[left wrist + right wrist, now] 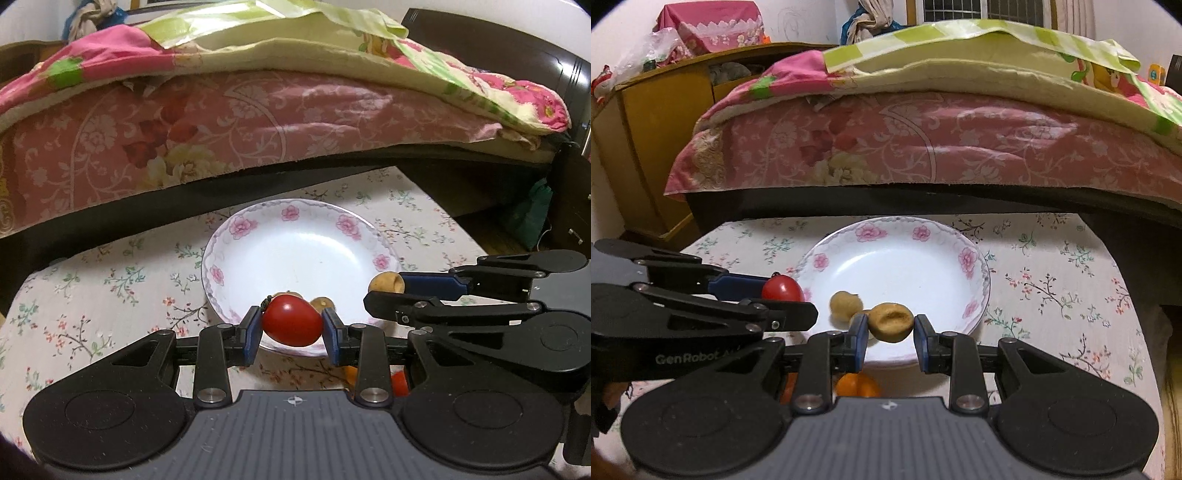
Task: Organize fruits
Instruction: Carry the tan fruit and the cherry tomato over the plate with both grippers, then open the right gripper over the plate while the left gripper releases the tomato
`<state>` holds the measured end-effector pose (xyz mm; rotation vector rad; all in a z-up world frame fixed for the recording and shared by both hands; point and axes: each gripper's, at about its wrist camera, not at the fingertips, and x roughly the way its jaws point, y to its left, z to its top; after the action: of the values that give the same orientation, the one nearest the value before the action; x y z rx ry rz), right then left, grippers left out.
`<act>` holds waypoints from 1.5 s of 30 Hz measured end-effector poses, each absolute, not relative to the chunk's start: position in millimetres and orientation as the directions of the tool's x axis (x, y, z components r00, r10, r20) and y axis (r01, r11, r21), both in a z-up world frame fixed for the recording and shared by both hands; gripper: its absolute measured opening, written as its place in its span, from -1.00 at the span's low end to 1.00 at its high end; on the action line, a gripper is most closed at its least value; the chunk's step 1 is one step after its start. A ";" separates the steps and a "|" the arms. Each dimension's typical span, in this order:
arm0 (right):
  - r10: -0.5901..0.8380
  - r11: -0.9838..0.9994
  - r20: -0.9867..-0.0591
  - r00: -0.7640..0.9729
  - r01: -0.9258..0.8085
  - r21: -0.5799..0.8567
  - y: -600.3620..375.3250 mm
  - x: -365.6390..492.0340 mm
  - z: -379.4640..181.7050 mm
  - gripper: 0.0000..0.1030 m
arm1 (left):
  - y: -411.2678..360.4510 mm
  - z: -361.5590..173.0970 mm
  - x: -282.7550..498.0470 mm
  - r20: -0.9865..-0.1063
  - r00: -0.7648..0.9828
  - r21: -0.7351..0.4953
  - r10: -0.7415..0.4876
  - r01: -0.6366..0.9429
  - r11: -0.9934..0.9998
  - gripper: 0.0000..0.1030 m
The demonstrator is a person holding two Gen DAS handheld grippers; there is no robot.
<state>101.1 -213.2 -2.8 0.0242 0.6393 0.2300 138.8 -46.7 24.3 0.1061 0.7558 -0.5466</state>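
Your left gripper is clamped on a glossy red cherry tomato, stem end up-left, over the near rim of the plate. Your right gripper is clamped on a tan, dimpled longan, also over the plate's near rim. One more longan lies inside the plate, w/ an orange fruit on the floral cloth just in front of the plate.

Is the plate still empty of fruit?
No, one tan longan already lies on the plate, near its front rim.
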 end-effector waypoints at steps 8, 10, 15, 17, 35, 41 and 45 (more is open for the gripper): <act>0.201 0.976 -0.601 0.773 -0.209 0.058 -210.1 118.8 -14.0 -0.53 | -48.0 11.3 154.6 -0.693 0.587 -0.109 -0.418 0.488 0.866 -0.19; 0.202 0.976 -0.600 0.774 -0.207 0.062 -211.0 120.2 -14.9 -0.53 | -49.0 10.6 156.3 -0.695 0.587 -0.105 -0.415 0.489 0.866 -0.19; 0.201 0.977 -0.597 0.777 -0.204 0.064 -211.9 120.7 -16.4 -0.53 | -48.2 10.5 157.3 -0.696 0.595 -0.098 -0.402 0.476 0.874 -0.15; 0.205 0.976 -0.594 0.778 -0.208 0.065 -211.9 120.9 -15.9 -0.53 | -47.9 11.3 158.6 -0.694 0.598 -0.099 -0.401 0.473 0.876 -0.12; 0.193 0.979 -0.575 0.795 -0.197 0.056 -213.2 106.8 -2.1 -0.48 | -34.8 33.6 151.2 -0.671 0.639 -0.071 -0.376 0.449 0.891 -0.04; 0.201 0.978 -0.577 0.792 -0.197 0.071 -212.5 97.8 0.6 -0.48 | -26.9 38.1 141.9 -0.674 0.639 -0.068 -0.372 0.447 0.892 -0.03; 0.213 0.975 -0.581 0.786 -0.213 0.069 -207.4 88.0 1.6 -0.48 | -22.4 39.6 131.6 -0.676 0.633 -0.069 -0.376 0.453 0.889 -0.02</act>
<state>88.0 -207.4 1.6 0.0000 0.6261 0.2295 131.6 -22.4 39.6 0.1109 0.7470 -0.4752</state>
